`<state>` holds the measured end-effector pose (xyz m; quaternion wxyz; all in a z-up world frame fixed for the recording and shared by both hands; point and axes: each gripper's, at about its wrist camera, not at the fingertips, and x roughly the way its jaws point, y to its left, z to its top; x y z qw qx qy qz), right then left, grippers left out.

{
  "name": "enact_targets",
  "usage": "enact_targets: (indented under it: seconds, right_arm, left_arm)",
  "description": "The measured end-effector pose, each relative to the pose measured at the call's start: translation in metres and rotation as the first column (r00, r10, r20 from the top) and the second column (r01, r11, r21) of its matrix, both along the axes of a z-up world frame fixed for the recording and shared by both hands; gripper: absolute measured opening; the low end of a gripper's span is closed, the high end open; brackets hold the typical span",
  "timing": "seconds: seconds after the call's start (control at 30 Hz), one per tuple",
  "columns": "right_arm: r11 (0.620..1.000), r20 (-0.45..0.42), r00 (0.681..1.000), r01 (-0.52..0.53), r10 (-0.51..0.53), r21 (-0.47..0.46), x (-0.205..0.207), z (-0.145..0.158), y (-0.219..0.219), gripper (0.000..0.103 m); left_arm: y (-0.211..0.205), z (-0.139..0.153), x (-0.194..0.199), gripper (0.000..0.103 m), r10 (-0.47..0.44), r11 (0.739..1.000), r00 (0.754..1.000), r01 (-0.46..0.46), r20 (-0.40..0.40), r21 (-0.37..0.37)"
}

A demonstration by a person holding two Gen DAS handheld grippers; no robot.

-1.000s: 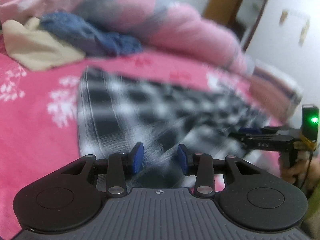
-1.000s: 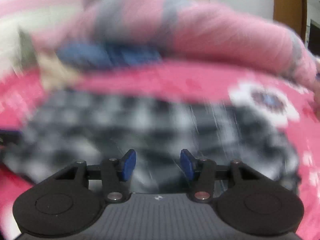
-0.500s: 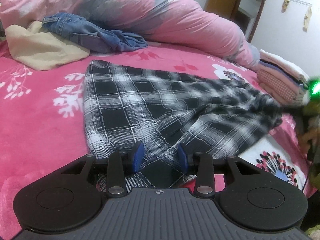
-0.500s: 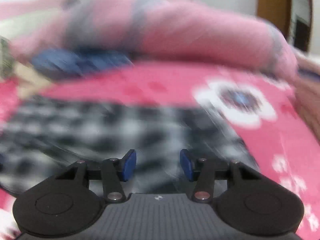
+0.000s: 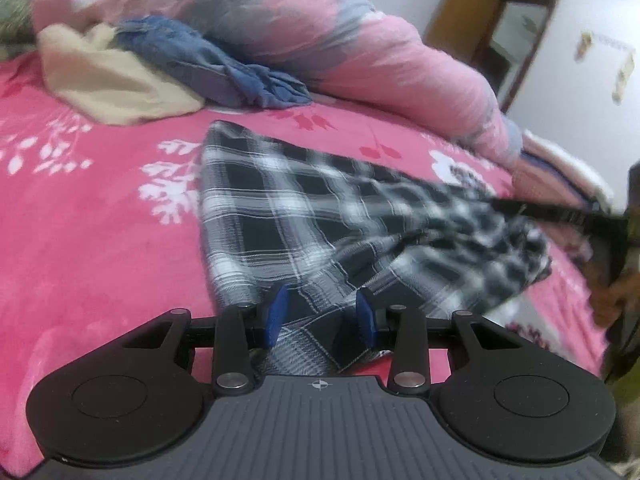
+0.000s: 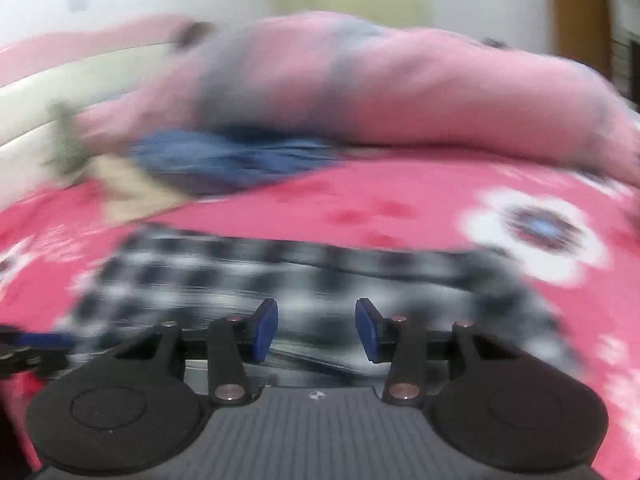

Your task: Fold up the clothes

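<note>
Plaid garment [image 5: 320, 216] lies spread near bed [image 5: 92, 232] front edge: soft, light, limp; best gripped at hem corners. Left gripper [image 5: 320, 318] and right gripper [image 6: 316, 328] jaws spread, holding nothing.

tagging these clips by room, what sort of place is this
Most likely a bedroom in a home. Clothes lie on a bed with a pink floral bedspread: a plaid shirt spread flat, jeans in a heap. A rolled pink duvet lies behind them, and a wooden cabinet stands by the wall.
</note>
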<state>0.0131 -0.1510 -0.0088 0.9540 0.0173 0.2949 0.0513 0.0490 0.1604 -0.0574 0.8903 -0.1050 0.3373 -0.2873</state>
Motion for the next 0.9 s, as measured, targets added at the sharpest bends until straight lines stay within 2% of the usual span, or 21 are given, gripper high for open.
enact_targets:
  seconds: [0.13,0.23,0.27,0.37,0.43,0.5,0.57,0.67,0.7,0.73,0.9]
  right_arm:
    - [1.0,-0.079,0.997,-0.011,0.009,-0.027,0.007,-0.027,0.013,0.046]
    - [0.999,-0.137,0.99,-0.021,0.014,-0.046,0.013,-0.047,0.023,0.047]
    - [0.999,-0.158,0.987,-0.006,-0.001,-0.039,0.014,-0.046,0.023,0.047]
    - [1.0,-0.126,0.992,0.001,0.0,0.007,0.007,-0.025,0.03,0.047]
    - [0.998,-0.062,0.997,-0.052,0.055,0.04,0.008,-0.012,0.046,0.047]
    - [0.992,0.005,0.993,-0.117,0.117,0.049,0.011,-0.003,0.069,0.047]
    - [0.988,0.026,0.987,-0.156,0.156,0.015,0.02,-0.01,0.092,0.047]
    - [0.989,-0.09,0.985,-0.146,0.147,0.027,0.039,-0.052,0.103,0.049]
    - [0.99,-0.066,0.989,-0.133,0.135,0.034,0.034,-0.062,0.103,0.049]
    - [0.991,-0.047,0.991,-0.127,0.129,0.03,0.028,-0.063,0.103,0.049]
    - [0.996,-0.066,0.993,-0.093,0.093,-0.007,0.019,-0.048,0.107,0.049]
  left_arm:
    - [0.025,0.001,-0.001,0.038,0.076,0.993,0.997,-0.078,-0.028,-0.09]
    - [0.05,-0.003,0.001,0.039,0.138,0.978,0.987,-0.149,-0.078,-0.148]
    - [0.059,-0.005,0.002,0.039,0.159,0.971,0.983,-0.172,-0.091,-0.167]
    - [0.079,-0.01,0.007,0.039,0.201,0.944,0.969,-0.23,-0.14,-0.235]
    - [0.087,-0.012,0.01,0.039,0.215,0.93,0.963,-0.252,-0.161,-0.268]
    - [0.088,-0.012,0.011,0.039,0.222,0.926,0.961,-0.26,-0.162,-0.274]
    - [0.083,-0.01,0.011,0.039,0.223,0.933,0.964,-0.255,-0.148,-0.253]
    - [0.08,-0.01,0.008,0.039,0.211,0.943,0.968,-0.238,-0.134,-0.233]
    - [0.081,-0.01,0.006,0.039,0.209,0.944,0.969,-0.235,-0.13,-0.231]
    - [0.083,-0.009,0.004,0.039,0.207,0.946,0.97,-0.231,-0.125,-0.229]
    - [0.086,-0.01,0.002,0.039,0.147,0.948,0.98,-0.177,-0.131,-0.264]
